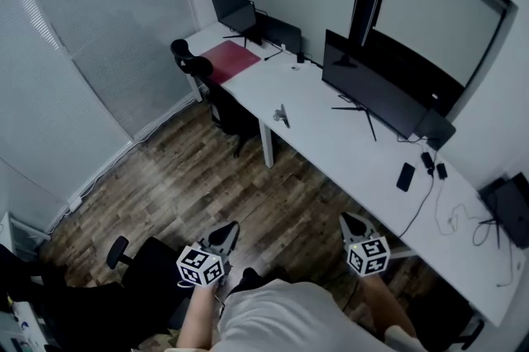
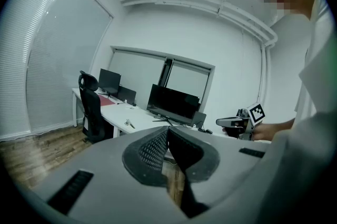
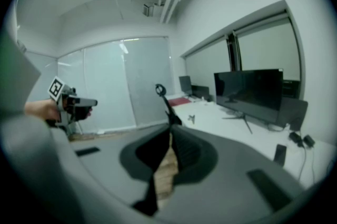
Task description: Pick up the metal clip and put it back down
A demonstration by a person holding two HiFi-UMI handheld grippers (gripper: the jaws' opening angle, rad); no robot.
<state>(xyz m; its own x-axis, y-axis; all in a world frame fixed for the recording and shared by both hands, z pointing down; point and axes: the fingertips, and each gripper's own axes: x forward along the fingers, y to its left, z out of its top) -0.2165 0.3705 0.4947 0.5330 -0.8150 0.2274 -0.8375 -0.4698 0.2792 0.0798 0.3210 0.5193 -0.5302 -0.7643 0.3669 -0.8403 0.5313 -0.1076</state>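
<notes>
Left gripper [image 1: 225,236] and right gripper [image 1: 354,224] are both closed and empty, well short of the metal clip [image 1: 282,116] lying near the front edge of the desk [image 1: 331,145]. I'd open one early and come in low.

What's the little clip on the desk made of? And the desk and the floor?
The clip looks like metal: grey, slightly shiny, though too small to be sure. The desk looks like smooth white laminate or painted board, matte and even. The floor looks like wood or wood-look planks: brown boards with grain streaks.
</notes>
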